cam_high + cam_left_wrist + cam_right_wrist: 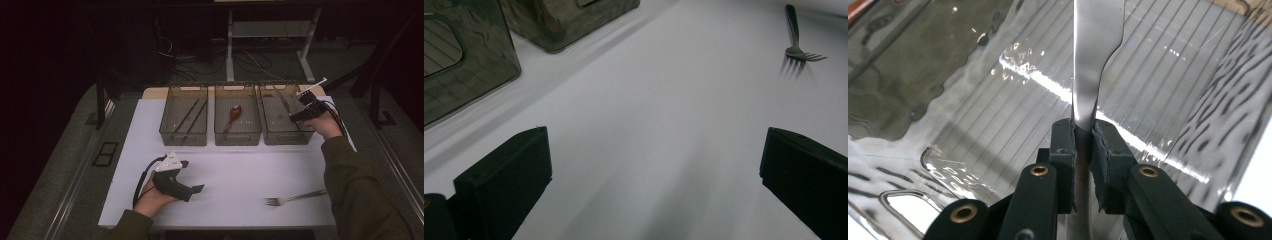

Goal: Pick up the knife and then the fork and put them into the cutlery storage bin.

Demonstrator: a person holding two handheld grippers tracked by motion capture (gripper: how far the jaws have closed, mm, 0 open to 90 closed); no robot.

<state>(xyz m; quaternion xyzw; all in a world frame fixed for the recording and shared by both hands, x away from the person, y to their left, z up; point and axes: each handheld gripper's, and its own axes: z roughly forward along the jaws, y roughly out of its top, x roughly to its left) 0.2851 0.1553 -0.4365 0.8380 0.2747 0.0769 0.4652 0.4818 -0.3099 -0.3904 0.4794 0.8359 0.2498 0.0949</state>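
steel, thin and slick: the table knife (1096,55) looks stiff and light, pinched at its handle by the right gripper (1083,150) over the right bin (272,125). the right gripper view shows that grip; the left gripper (649,175) gapes empty, fork (799,47) ahead.

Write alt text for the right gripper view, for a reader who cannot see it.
The right claw is shut on the handle of a metal knife, which rises straight up the middle of the picture. Behind it lie the ribbed floor and a wavy wall of a clear bin.
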